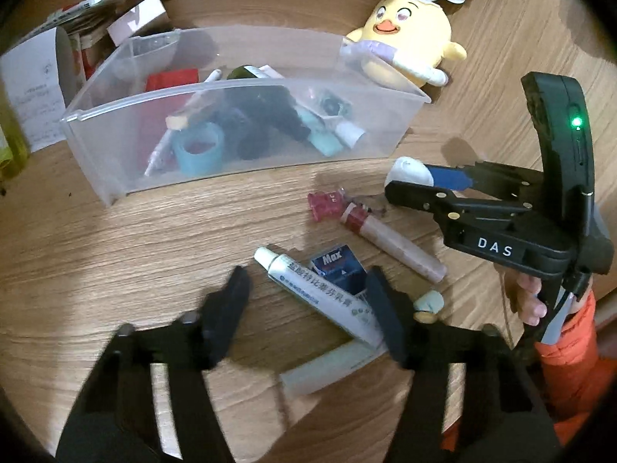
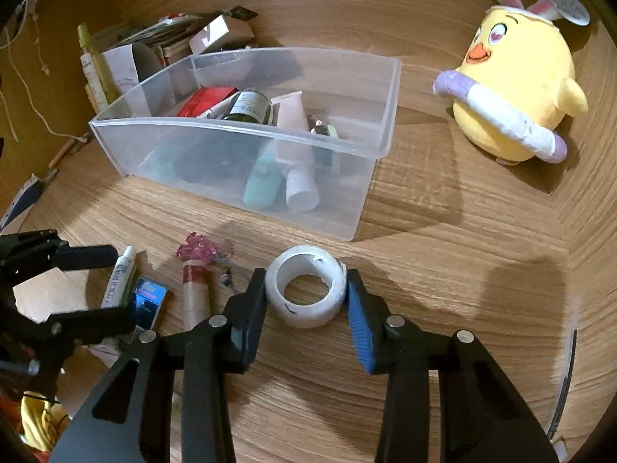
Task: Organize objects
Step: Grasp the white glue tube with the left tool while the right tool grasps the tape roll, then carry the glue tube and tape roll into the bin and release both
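Note:
A clear plastic bin (image 1: 96, 162) (image 2: 378, 142) stands on the wooden table and holds tubes, bottles and a blue tape roll (image 1: 198, 148). My right gripper (image 2: 306, 289) is shut on a white tape roll (image 2: 306, 293) (image 1: 410, 171), held just in front of the bin. My left gripper (image 1: 308, 293) is open above a white ointment tube (image 1: 308, 289) (image 2: 117, 277) and a blue Max staples box (image 1: 339, 268) (image 2: 148, 301). A pink-capped tube (image 1: 385, 237) (image 2: 194, 289) lies beside them.
A yellow chick plush (image 1: 412, 38) (image 2: 516, 100) sits right of the bin. Boxes and papers (image 1: 115, 19) (image 2: 173, 38) are piled behind the bin at the left. A pale tube (image 1: 327, 366) lies under my left gripper.

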The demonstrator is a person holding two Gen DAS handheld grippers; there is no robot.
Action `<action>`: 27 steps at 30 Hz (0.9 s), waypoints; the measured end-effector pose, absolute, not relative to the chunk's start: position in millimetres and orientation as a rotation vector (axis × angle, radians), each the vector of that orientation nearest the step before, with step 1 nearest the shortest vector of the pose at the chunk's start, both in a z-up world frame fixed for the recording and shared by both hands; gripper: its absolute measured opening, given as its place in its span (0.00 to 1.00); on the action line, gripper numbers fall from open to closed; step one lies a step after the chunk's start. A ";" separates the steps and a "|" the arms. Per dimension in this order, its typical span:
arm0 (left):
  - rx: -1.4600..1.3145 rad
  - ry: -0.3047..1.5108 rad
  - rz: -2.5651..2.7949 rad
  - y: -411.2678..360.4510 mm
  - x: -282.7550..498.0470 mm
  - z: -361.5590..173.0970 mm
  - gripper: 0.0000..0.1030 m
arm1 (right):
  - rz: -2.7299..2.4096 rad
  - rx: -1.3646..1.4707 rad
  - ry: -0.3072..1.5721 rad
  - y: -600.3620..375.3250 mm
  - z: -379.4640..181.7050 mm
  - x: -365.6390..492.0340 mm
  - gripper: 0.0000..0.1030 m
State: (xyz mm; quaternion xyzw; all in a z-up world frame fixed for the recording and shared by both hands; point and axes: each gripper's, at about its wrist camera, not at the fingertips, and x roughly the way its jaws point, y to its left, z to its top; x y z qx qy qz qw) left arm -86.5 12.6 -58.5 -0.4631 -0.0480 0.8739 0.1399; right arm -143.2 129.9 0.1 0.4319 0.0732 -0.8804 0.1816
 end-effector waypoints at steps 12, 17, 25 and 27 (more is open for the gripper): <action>-1.312 -0.008 2.652 -7.3 -83.5 -55.6 0.15 | -2.529 1.130 0.211 133.5 16.6 -127.2 0.35; -1.247 -0.040 2.702 -17.0 -81.3 -43.0 0.15 | -2.551 1.073 0.183 135.6 31.2 -119.4 0.35; -1.095 -0.103 2.775 -22.6 -77.3 -9.5 0.15 | -2.589 0.959 0.132 138.5 62.7 -108.7 0.35; -1.053 -0.120 2.791 -24.1 -76.8 -0.5 0.15 | -2.598 0.932 0.125 136.7 70.1 -107.7 0.35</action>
